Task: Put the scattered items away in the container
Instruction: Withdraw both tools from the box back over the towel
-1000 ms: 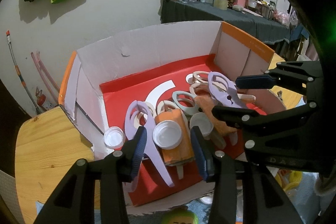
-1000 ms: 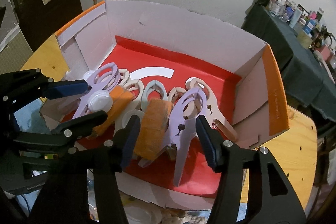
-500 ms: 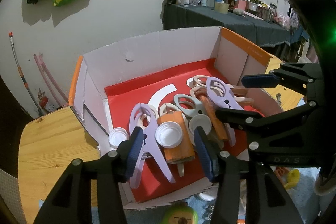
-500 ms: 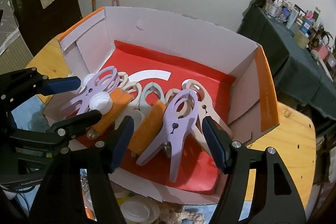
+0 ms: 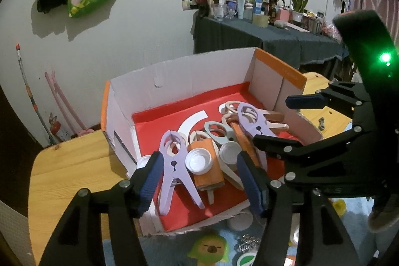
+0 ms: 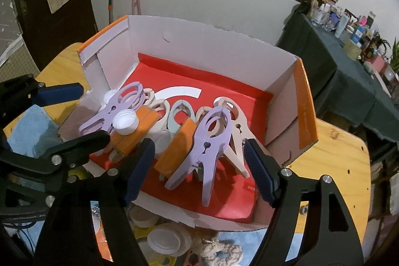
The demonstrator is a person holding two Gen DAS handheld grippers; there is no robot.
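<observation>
While both my grippers, left (image 5: 199, 181) and right (image 6: 199, 168), hover released over the box's (image 6: 303, 116) near edge, clips (image 6: 212, 141) and caps (image 5: 198, 161) lie piled inside it on the worktop (image 5: 67, 166).

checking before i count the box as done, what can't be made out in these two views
- Left wrist view: a white cap at the box wall is half hidden behind the left gripper fingers.
- Right wrist view: items on the table below the box's near edge are blocked by the right gripper; only a white lid and a knitted thing show.
- Both views: clips low in the pile are covered by the purple clip.
</observation>
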